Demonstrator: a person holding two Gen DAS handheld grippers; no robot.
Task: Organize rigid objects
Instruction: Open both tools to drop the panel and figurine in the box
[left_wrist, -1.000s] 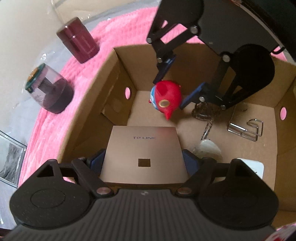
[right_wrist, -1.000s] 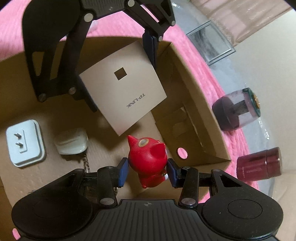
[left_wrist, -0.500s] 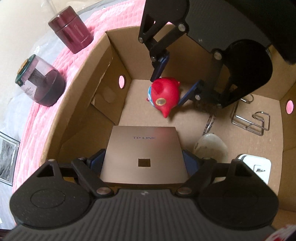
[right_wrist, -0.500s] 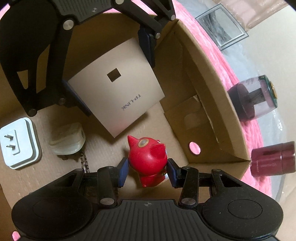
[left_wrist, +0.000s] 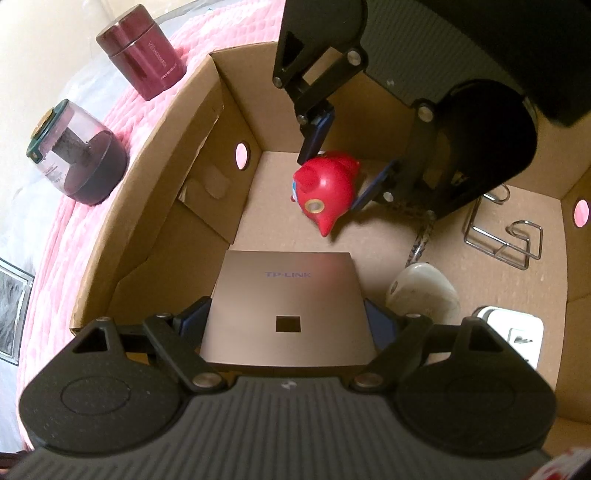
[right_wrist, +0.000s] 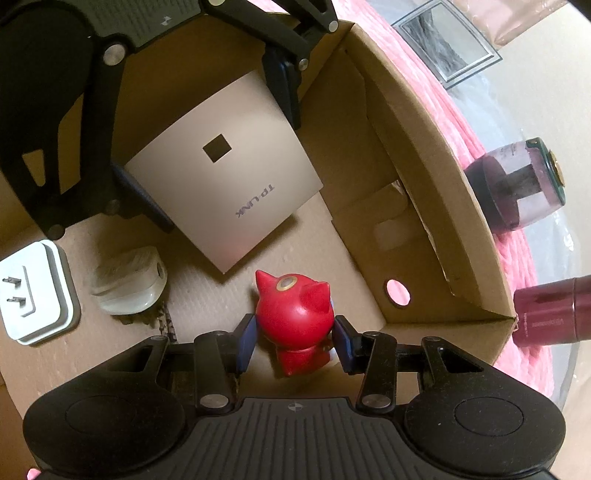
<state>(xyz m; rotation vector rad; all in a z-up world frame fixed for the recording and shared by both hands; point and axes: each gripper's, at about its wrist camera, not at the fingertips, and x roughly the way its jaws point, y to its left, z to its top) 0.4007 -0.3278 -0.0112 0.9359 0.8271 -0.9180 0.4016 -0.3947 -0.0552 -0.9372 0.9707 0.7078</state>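
**Both tongs loaded over the box**

The TP-LINK panel (left_wrist: 286, 308) was clamped flat by the left gripper (left_wrist: 288, 321) inside the cardboard box (left_wrist: 147, 206). The red figurine (right_wrist: 293, 317) was pinched by the right gripper (right_wrist: 293, 345), at 12 o'clock from the panel. A white plug adapter (right_wrist: 37, 291) was seen at 9 o'clock in the right wrist view.

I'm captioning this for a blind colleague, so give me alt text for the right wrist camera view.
The right gripper holds a red horned figurine inside a cardboard box, while the left gripper opposite holds a flat beige TP-LINK device. A white plug adapter and a pale charger lie on the box floor; two dark red jars stand outside.
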